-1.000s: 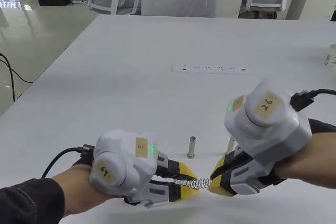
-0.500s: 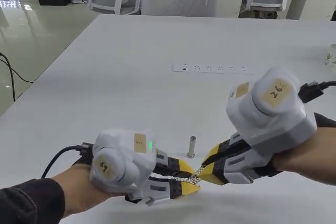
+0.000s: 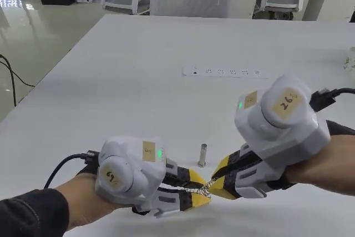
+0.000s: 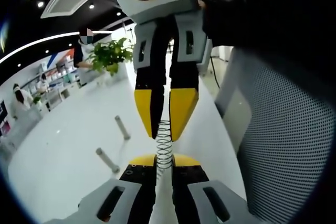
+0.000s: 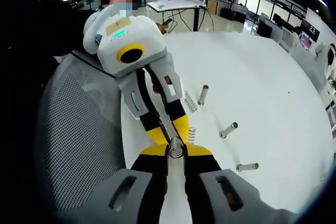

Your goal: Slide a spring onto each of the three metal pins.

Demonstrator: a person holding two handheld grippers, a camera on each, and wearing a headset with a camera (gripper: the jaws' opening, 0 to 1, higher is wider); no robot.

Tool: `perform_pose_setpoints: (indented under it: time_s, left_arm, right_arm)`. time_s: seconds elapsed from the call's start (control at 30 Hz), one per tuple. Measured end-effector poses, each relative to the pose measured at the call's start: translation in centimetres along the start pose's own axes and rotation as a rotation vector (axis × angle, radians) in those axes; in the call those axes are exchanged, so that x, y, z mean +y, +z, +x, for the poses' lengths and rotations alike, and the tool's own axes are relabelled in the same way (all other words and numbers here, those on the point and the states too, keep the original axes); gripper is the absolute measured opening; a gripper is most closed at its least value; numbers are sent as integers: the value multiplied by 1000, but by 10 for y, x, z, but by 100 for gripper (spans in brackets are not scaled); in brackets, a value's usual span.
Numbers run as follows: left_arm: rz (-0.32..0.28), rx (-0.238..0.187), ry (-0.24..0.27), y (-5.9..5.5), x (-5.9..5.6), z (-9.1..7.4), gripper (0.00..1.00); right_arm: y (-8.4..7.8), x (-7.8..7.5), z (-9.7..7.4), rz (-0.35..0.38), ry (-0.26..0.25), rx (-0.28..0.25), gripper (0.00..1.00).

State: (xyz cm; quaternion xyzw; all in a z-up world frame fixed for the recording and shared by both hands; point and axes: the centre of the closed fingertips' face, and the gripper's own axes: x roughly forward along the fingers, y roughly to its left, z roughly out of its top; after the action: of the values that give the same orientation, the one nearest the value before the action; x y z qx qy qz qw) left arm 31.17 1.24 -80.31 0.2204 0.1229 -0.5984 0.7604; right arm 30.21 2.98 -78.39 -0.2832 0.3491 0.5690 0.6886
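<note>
The spring (image 4: 164,139) is held clear of the white workbench (image 3: 166,81), bridging the two tools. The left gripper (image 4: 164,162) is clamped on one end and the right gripper (image 5: 177,152) pinches the other, their yellow tips almost meeting. This double hold looks like a handover or a re-grip, probably so that one tool ends up holding the coil by its side with one end left open (a spring squeezed across its mouth could hardly go over a pin). The three metal pins stand bare on the bench just beyond the tips: the first pin (image 5: 203,94), a second pin (image 5: 228,129) and a third pin (image 5: 247,167). Near them lie two spare springs, one (image 5: 190,100) close to the first pin and another (image 5: 192,135) beside the left gripper's tips, presumably waiting their turn. By my reading no pin has been fitted yet.
</note>
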Motion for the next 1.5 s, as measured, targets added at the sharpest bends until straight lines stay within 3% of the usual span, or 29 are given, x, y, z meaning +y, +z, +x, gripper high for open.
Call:
perform_pose_setpoints:
  time_s: [0.33, 0.47, 0.8, 1.1, 1.23, 1.5]
  left_arm:
    - [22, -17, -2, 12, -3, 0, 2]
    - [-7, -36, 2, 11, -1, 0, 2]
    - [-87, -35, 16, 6, 5, -3, 3]
    - [-153, -22, 1, -1, 1, -3, 19]
    - [-164, -23, -2, -2, 0, -3, 21]
    - [-209, 3, -3, -10, 0, -4, 39]
  right_arm:
    - [-4, 1, 3, -4, 9, 26, 9]
    - [-4, 0, 2, -6, 5, 26, 9]
    - [0, -3, 5, 8, 4, 28, 9]
    - [-3, -10, 0, 17, -14, 32, 9]
    - [-5, -11, -1, 20, -18, 35, 9]
    - [-7, -11, -2, 21, -20, 36, 9]
